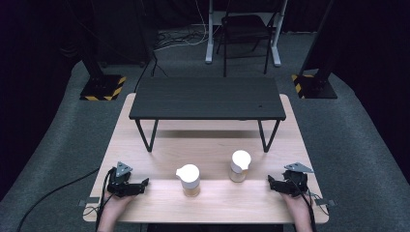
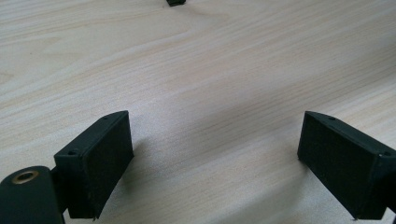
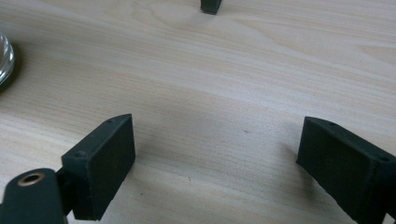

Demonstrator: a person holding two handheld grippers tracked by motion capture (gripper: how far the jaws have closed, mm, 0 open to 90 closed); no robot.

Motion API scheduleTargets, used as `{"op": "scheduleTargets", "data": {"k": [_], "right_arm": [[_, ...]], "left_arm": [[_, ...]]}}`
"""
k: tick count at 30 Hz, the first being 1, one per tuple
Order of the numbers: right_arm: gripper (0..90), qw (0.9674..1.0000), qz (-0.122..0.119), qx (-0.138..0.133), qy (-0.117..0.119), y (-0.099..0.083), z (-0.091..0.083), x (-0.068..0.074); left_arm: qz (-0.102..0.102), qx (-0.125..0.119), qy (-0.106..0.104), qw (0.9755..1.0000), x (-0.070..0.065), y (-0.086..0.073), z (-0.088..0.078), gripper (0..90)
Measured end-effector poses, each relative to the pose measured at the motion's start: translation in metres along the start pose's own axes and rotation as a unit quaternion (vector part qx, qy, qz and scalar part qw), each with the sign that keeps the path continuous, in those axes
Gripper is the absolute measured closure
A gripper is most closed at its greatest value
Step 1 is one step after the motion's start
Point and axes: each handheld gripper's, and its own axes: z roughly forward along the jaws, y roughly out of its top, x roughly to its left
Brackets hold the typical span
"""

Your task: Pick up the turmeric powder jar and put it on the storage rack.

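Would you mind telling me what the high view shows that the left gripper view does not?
High view alone: two white-lidded jars, the left jar and the right jar, a black shelf on thin legs, and the right tool. Left gripper view alone: the left tool up close, its pads apart with nothing between. Shared: the pale wooden table.

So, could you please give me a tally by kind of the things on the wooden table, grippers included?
Jars with white lids: 2 (left jar, right jar)
Black shelf stand: 1
Grippers: 2 (left gripper, right gripper), both open
Total: 5
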Motion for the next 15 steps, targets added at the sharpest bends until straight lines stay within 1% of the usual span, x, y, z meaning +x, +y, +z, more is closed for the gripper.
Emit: {"op": "scheduleTargets", "data": {"k": [15], "right_arm": [[10.0,1.0,-0.001,0.0,0.001,0.0,-0.0001,-0.0003]], "left_arm": [[0.002,0.001,-0.001,1.0,-0.0003,0.0007,0.0003,9.0]]}}
